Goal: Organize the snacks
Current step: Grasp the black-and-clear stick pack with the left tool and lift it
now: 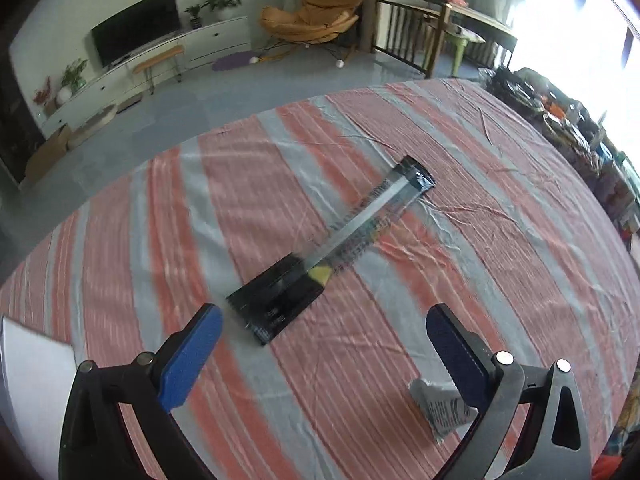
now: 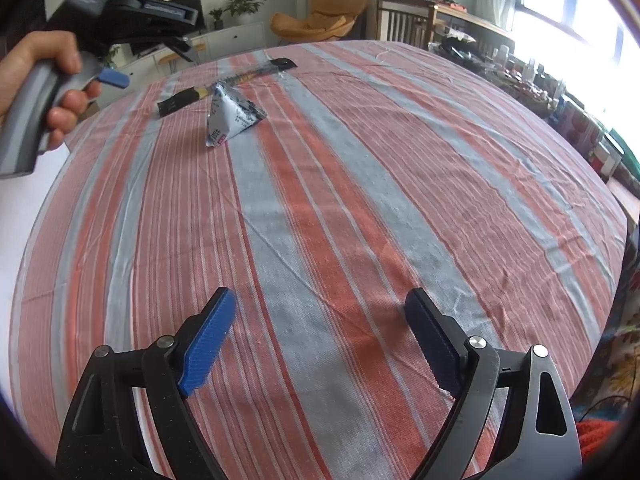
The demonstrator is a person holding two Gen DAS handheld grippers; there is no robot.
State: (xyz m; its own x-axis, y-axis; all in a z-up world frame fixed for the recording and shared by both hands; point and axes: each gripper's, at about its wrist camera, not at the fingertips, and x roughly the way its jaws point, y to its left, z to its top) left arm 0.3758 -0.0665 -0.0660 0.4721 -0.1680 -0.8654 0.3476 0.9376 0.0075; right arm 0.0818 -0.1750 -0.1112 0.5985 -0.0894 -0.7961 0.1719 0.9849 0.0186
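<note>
A long black and clear snack packet (image 1: 332,248) lies flat on the striped tablecloth (image 1: 480,200), just ahead of my left gripper (image 1: 324,340), which is open and empty above the cloth. A small white and blue pyramid-shaped snack pouch (image 1: 444,412) stands beside the left gripper's right finger. In the right wrist view the long packet (image 2: 224,88) and the pouch (image 2: 230,118) lie at the far left of the tablecloth (image 2: 360,200). My right gripper (image 2: 320,336) is open and empty, low over the cloth and far from both snacks.
The person's hand holds the left gripper body (image 2: 120,12) at the far left. A white surface (image 1: 32,380) borders the table's left edge. A cluttered shelf (image 2: 560,92) runs along the table's right side. A TV, an orange chair (image 1: 316,16) and a wooden table stand beyond.
</note>
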